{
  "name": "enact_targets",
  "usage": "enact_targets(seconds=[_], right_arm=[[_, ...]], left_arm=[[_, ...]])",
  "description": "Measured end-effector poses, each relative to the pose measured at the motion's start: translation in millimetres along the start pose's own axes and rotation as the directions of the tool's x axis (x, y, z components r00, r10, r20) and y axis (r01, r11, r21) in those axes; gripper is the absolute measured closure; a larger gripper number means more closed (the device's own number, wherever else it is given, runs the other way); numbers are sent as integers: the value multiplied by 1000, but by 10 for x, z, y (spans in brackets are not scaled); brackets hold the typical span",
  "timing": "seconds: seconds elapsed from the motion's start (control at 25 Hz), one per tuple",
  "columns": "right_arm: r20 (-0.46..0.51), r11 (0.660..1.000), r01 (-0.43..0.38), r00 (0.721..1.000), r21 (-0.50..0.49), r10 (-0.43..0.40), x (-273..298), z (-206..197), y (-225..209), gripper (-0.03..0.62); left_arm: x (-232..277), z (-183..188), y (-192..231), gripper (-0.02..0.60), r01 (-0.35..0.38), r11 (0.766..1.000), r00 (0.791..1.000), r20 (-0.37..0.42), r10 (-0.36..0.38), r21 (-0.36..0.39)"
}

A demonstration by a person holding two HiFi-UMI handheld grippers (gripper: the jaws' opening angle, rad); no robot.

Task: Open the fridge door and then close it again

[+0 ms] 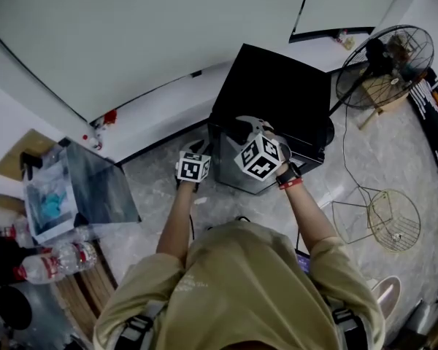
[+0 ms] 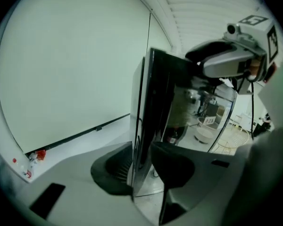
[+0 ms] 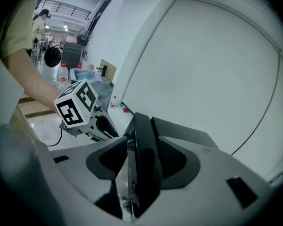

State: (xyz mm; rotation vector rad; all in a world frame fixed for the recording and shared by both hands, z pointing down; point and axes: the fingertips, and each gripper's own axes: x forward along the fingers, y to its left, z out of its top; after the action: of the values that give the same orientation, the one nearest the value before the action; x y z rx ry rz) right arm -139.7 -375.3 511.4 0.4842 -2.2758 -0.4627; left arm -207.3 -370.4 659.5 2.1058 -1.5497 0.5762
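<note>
A small black fridge (image 1: pixel 277 97) stands on the floor against the white wall, its mirror-like door (image 1: pixel 237 175) facing me. My left gripper (image 1: pixel 203 148) is at the door's left side. In the left gripper view its jaws (image 2: pixel 141 171) straddle the door's upright edge (image 2: pixel 140 117), pads against both faces. My right gripper (image 1: pixel 246 127) sits on the door's top. In the right gripper view its jaws (image 3: pixel 140 166) close over the thick top edge (image 3: pixel 144 140). The frames do not show whether the door stands ajar.
A standing fan (image 1: pixel 383 63) is right of the fridge, with a loose wire fan guard (image 1: pixel 383 221) on the floor nearer me. At the left are an open clear box (image 1: pixel 80 188) and water bottles (image 1: pixel 55 261). A cable (image 1: pixel 347 159) runs across the floor.
</note>
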Motion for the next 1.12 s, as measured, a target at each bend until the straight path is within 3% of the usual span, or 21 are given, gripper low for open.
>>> enact_targets(seconds=[0.16, 0.28, 0.44, 0.68, 0.92, 1.12], right_arm=[[95, 977, 15, 995, 213, -36, -206, 88, -107, 380], [174, 933, 6, 982, 361, -73, -359, 183, -171, 411], [244, 861, 36, 952, 507, -184, -529, 313, -264, 459], [281, 786, 88, 904, 612, -321, -725, 415, -376, 504], [283, 737, 122, 872, 664, -399, -906, 390, -464, 565], [281, 738, 145, 863, 659, -421, -999, 354, -449, 572]], left_arm=[[-453, 319, 134, 453, -41, 999, 992, 119, 43, -18], [-789, 622, 176, 453, -71, 997, 973, 216, 77, -33], [-1171, 979, 99, 459, -92, 995, 938, 332, 103, -50], [-1604, 1344, -40, 500, -128, 990, 884, 446, 140, -57], [-1881, 1472, -119, 540, -156, 986, 853, 495, 163, -55], [-1997, 1547, -185, 561, -173, 984, 834, 524, 173, -49]])
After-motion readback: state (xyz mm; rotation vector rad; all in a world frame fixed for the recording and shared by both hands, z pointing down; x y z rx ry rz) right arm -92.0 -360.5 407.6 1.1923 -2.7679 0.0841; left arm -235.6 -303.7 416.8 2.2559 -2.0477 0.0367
